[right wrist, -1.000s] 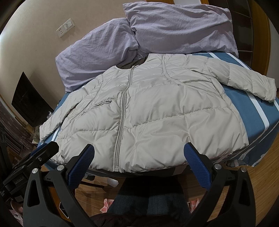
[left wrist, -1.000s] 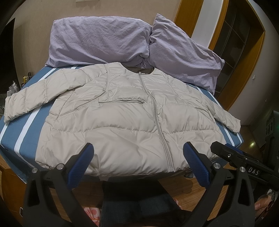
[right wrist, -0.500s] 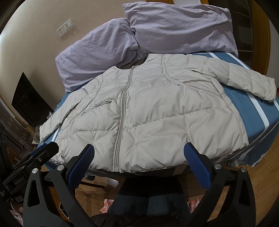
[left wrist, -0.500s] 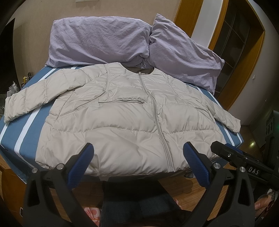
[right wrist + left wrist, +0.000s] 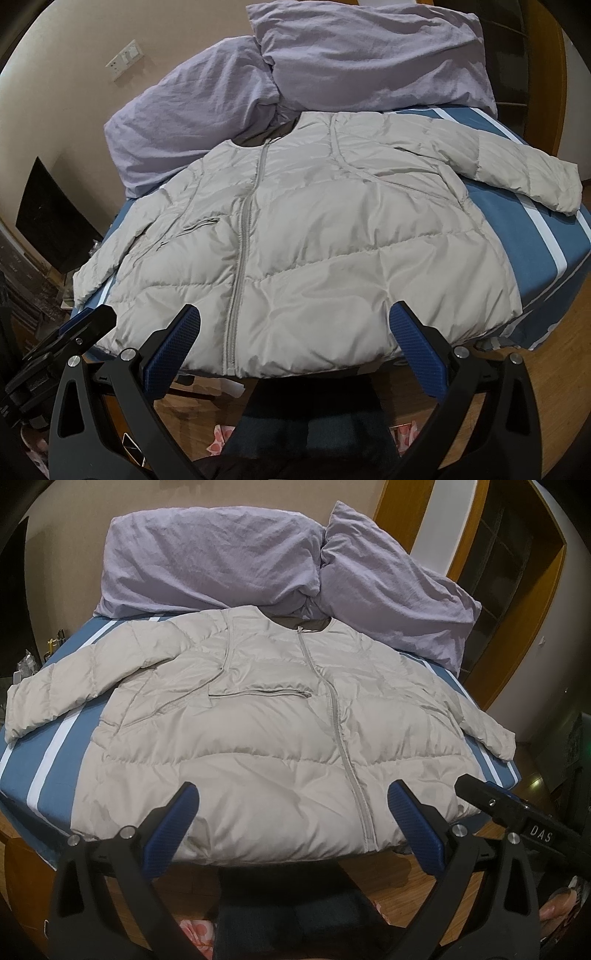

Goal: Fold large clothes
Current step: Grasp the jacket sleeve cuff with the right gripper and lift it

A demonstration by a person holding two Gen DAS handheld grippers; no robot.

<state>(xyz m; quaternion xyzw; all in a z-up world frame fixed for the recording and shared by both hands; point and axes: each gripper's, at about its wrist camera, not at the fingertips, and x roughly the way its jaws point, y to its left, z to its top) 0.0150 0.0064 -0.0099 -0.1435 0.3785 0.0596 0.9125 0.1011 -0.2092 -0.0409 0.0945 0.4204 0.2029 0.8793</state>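
A beige puffer jacket [image 5: 258,738] lies flat and zipped, front up, on the blue striped bed [image 5: 55,753], both sleeves spread out to the sides. It also shows in the right wrist view [image 5: 332,258]. My left gripper [image 5: 293,827] is open and empty, held just in front of the jacket's hem, left of the zipper. My right gripper [image 5: 295,347] is open and empty, in front of the hem, right of the zipper. The right gripper's body shows at the right edge of the left wrist view [image 5: 517,816].
Two purple pillows [image 5: 221,565] [image 5: 399,602] lean on the wall behind the collar. The bed [image 5: 535,266] ends at a wooden floor [image 5: 424,871] just under the grippers. A wooden door frame [image 5: 528,609] stands at the right. A dark screen [image 5: 51,218] stands left of the bed.
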